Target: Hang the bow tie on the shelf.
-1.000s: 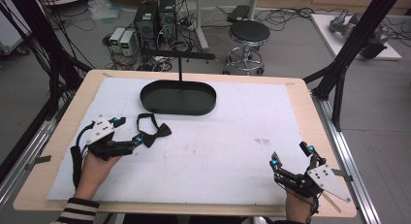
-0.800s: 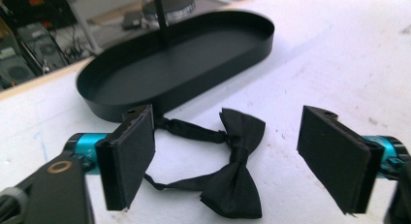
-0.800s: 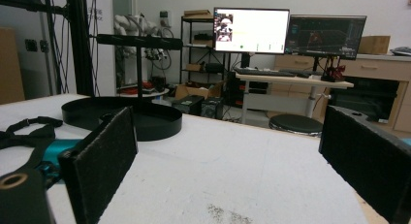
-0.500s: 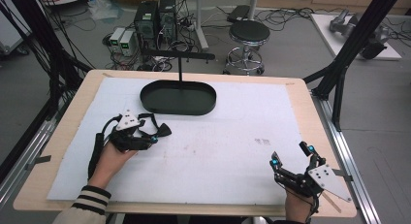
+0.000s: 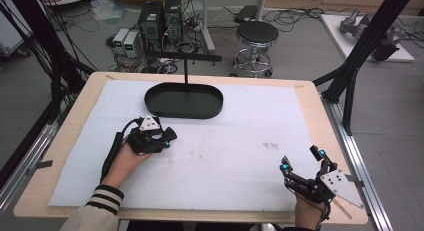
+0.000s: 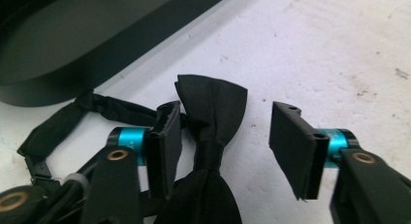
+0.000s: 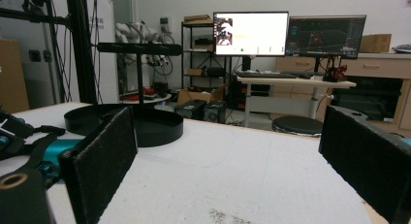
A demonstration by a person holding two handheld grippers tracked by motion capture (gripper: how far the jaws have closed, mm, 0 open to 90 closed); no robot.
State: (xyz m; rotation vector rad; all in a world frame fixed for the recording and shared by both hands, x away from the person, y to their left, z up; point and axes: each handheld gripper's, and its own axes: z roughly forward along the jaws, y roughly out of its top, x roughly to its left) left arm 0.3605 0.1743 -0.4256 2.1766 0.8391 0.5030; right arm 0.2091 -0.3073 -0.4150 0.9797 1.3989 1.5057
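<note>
A black bow tie (image 6: 211,117) lies flat on the white mat (image 5: 240,141), its strap (image 6: 97,105) trailing toward a black oval tray (image 5: 200,113). My left gripper (image 5: 167,138) is lowered over the tie just in front of the tray. In the left gripper view the left gripper (image 6: 225,134) straddles the tie's knot. Its jaws have just been closing; one pad (image 6: 165,141) is next to the cloth and the other pad (image 6: 291,146) stands clearly apart. My right gripper (image 5: 301,160) rests open at the mat's near right corner with nothing between its pads (image 7: 104,161).
The tray (image 7: 160,124) carries an upright T-shaped stand (image 5: 186,58). The wooden table edge (image 5: 320,106) frames the mat. Beyond the table are a stool (image 5: 256,36), computer cases (image 5: 160,16) and a black frame leg (image 5: 350,76).
My left gripper has moved right across the mat and down onto the bow tie, which it now covers in the high view, and its jaws have narrowed. The right gripper has stayed put.
</note>
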